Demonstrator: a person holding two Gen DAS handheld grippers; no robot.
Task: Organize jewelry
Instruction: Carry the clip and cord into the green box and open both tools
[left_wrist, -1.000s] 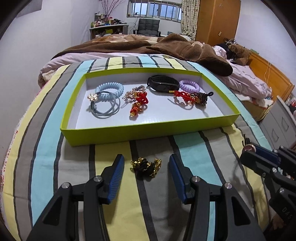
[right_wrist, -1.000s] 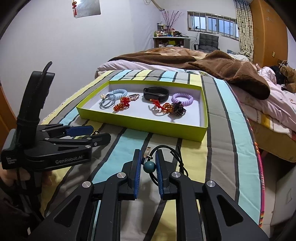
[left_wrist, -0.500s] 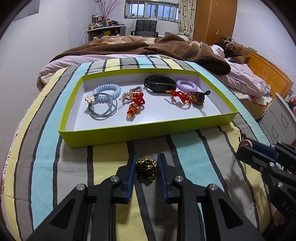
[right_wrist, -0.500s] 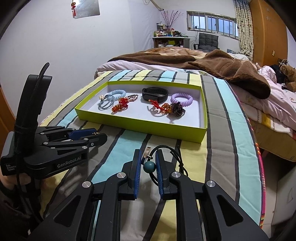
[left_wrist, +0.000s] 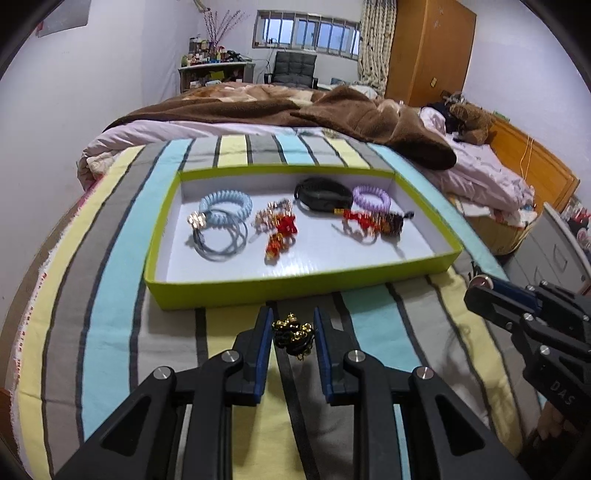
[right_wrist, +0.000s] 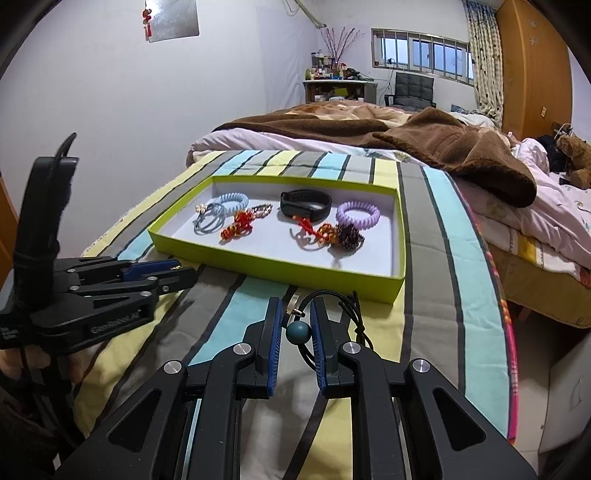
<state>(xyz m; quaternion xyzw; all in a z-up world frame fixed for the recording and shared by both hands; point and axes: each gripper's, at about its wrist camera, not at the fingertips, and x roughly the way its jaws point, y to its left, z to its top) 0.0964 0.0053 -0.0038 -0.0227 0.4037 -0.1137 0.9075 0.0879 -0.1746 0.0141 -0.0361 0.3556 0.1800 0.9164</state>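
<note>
On the left, the left gripper (left_wrist: 293, 334) has just been closing: a second ago its blue pads stood wide on either side of a small black-and-gold beaded piece (left_wrist: 293, 333) lying on the striped bedspread (left_wrist: 110, 295); now the pads press its two sides. The piece looks raised a little off the cloth, though this is hard to confirm. In my judgement the grasp is made and the piece is ready to go into the tray.

Just ahead of it lies the shallow green tray (left_wrist: 295, 291), its near wall close to the fingertips. Inside, from left to right: a blue coil band (left_wrist: 225, 206), a red-and-gold charm (left_wrist: 279, 230), a black wristband (left_wrist: 323, 194), a purple coil band (left_wrist: 371, 197). The near half of the white tray floor is bare and offers landing room, but the gripper must rise over the wall first.

To the right, the right gripper (right_wrist: 296, 330) is as narrowly closed as before, holding a teal bead (right_wrist: 296, 331) on a black cord (right_wrist: 354, 314), near the tray's right corner. The bed edge drops away further right.
</note>
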